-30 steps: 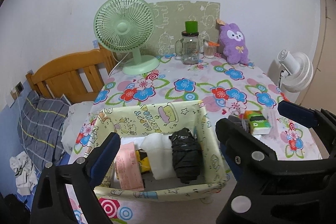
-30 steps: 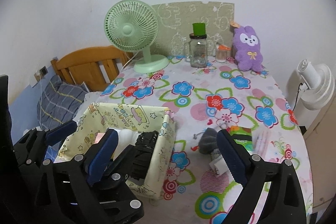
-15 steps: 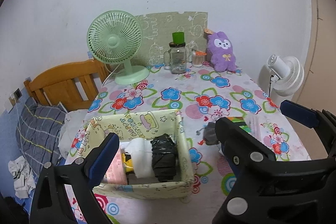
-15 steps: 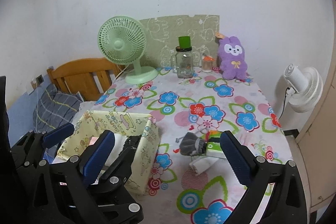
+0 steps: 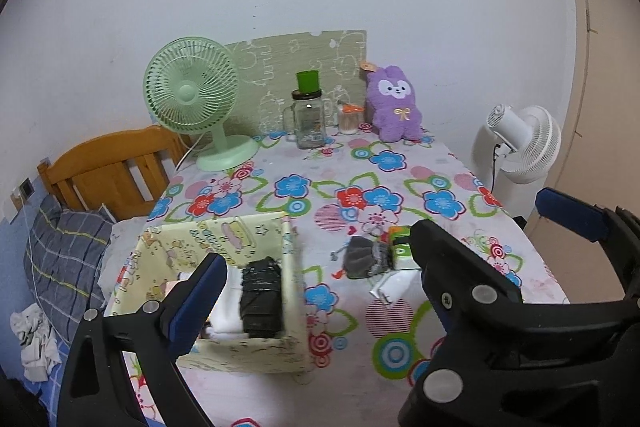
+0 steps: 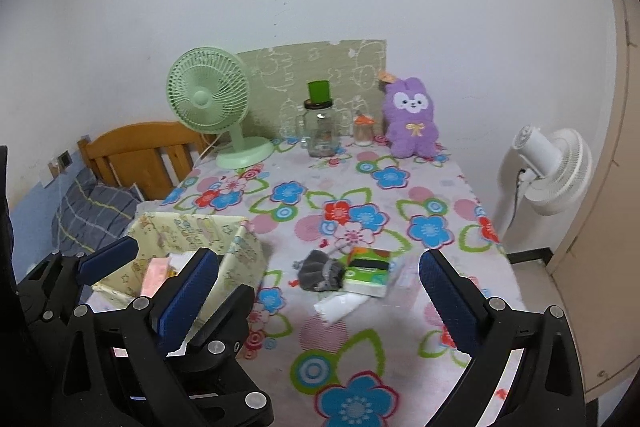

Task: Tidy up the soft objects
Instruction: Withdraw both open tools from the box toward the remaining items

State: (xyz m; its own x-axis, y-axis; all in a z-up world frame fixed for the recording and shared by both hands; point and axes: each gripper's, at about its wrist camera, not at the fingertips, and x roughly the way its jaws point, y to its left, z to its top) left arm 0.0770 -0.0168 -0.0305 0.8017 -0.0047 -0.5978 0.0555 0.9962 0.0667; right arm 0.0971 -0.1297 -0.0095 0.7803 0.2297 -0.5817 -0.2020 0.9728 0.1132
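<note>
Soft objects are split between 2 places right now. Lower left in both views sits the yellow fabric bin, and it already holds a black folded bundle, something white beside it and a pink piece further left. So part of the sorting looks done.

What is left lies loose on the flowered surface, just right of the bin, in the middle of the frame: a grey sock-like wad, a green tissue pack touching it, and a white packet in front of those (possibly a clear wrapper further right too, I cannot tell). By my reckoning these 3 need to go into the bin.

Left gripper hangs above the bin's near edge with its fingers spread and nothing between them. Right gripper hovers over the loose pile, fingers spread wide, also empty. Far up the surface a purple plush rabbit sits upright against the wall; whether it counts as part of the job I cannot say.
</note>
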